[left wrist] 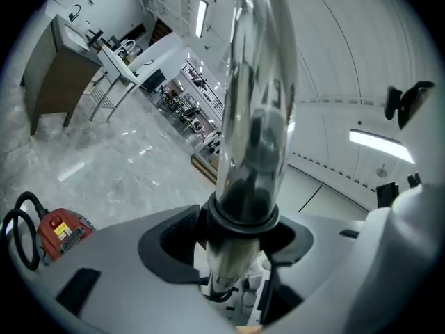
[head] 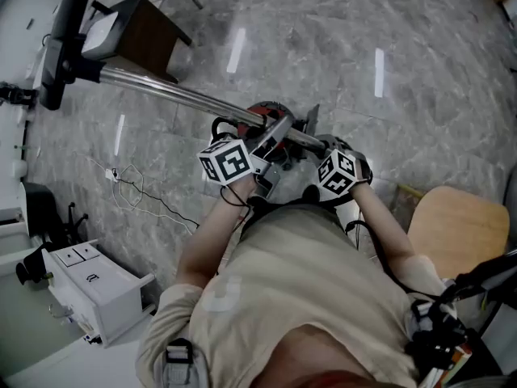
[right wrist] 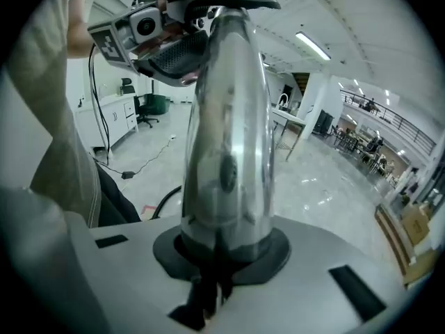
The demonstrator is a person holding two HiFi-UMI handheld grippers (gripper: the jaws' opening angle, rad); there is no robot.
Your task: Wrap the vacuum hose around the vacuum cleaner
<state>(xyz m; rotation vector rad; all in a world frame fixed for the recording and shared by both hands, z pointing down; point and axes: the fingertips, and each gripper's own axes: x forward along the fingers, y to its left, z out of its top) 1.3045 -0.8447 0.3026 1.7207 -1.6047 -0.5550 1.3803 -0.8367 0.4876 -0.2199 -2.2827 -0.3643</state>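
Observation:
The chrome vacuum wand runs from its black floor head at the upper left down to both grippers at the middle. Under them sits the red vacuum cleaner with a loop of black hose. My left gripper has its jaws wide apart and closed round the wand just below a black collar. My right gripper has its jaws nearly together on the wand's dark lower end. The left gripper shows further up the wand.
A white cabinet stands on the floor at the lower left, with a loose cable beside it. A wooden chair seat is at the right. A desk stands near the floor head. The floor is grey marble.

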